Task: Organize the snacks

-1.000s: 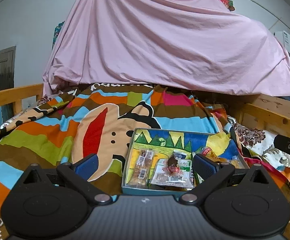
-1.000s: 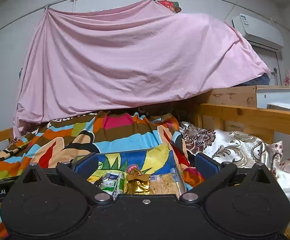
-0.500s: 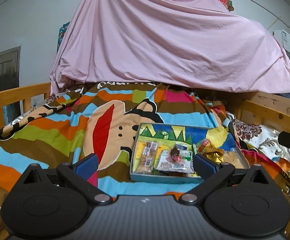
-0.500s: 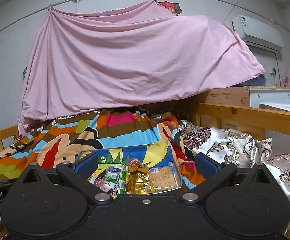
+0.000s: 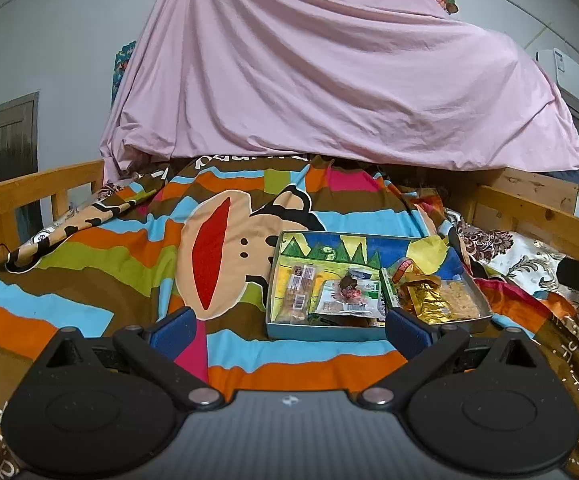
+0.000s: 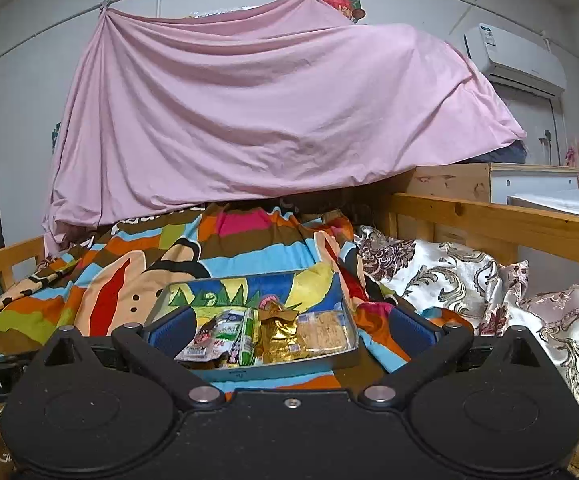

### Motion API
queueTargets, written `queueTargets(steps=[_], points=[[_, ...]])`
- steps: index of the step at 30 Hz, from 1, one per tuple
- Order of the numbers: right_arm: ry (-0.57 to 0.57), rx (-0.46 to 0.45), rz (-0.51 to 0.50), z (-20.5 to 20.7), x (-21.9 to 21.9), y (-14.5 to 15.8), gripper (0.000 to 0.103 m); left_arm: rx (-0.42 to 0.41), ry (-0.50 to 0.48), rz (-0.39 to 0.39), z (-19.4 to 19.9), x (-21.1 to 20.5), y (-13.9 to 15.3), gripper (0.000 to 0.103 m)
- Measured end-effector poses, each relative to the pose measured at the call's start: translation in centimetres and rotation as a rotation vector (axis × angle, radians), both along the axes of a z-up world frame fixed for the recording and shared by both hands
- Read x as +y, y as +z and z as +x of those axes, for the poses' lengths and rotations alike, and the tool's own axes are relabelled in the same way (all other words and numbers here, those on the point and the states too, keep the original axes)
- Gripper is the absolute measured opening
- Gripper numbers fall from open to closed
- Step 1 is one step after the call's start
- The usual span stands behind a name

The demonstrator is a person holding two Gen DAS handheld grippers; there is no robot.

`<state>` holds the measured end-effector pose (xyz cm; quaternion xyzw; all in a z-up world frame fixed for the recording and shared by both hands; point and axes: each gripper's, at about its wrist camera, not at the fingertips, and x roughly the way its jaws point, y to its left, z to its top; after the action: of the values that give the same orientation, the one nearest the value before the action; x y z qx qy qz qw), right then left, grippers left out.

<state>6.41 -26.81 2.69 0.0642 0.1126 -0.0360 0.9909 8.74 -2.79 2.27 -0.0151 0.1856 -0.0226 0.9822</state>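
The snacks sit in a shallow tray (image 5: 331,332) resting on the striped cartoon blanket (image 5: 89,264), near me and a little right of the middle of the bed. From left to right I make out a clear pack of bar biscuits (image 5: 298,294), a flat white-and-green sachet (image 5: 349,300) with a small dark red sweet (image 5: 347,283) lying on it, a crumpled gold foil packet (image 5: 423,300), and a clear pack of pale crackers (image 5: 459,299) against the right wall. I judge all of these light and soft-skinned: the film will slide and crinkle under the pads, the foil will dent, and the crackers and biscuits will break if squeezed hard. I would take each by a sealed end or a raised crimp edge, not across the filling; the gold packet's twisted top looks the easiest to catch. The tray itself seems stiff and could skate on the soft bedding if nudged. My left gripper (image 5: 289,330) is spread wide and carries nothing, hanging just short of the tray's near wall. My right gripper (image 6: 291,330) is likewise spread and bare, with the sachet, foil packet and crackers showing between its fingers but untouched. Beyond lie a floral quilt (image 6: 449,276), the wooden bed rail (image 6: 501,220) and a draped pink sheet (image 6: 269,120).
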Motion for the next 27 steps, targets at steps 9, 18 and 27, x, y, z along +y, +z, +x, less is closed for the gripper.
queueTargets(steps=[9, 18, 27], points=[[0.029, 0.042, -0.037, -1.3, 1.1, -0.5, 0.102, 0.031, -0.037, 0.019, -1.3, -0.3, -0.7, 0.103], [0.018, 0.088, -0.068, -1.5, 1.2, -1.1, 0.102, 0.051, -0.017, 0.009, -2.2, 0.0, -1.0, 0.103], [0.035, 0.150, -0.084, -1.0, 1.5, -1.8, 0.102, 0.072, -0.004, -0.005, -2.2, 0.5, -1.3, 0.103]])
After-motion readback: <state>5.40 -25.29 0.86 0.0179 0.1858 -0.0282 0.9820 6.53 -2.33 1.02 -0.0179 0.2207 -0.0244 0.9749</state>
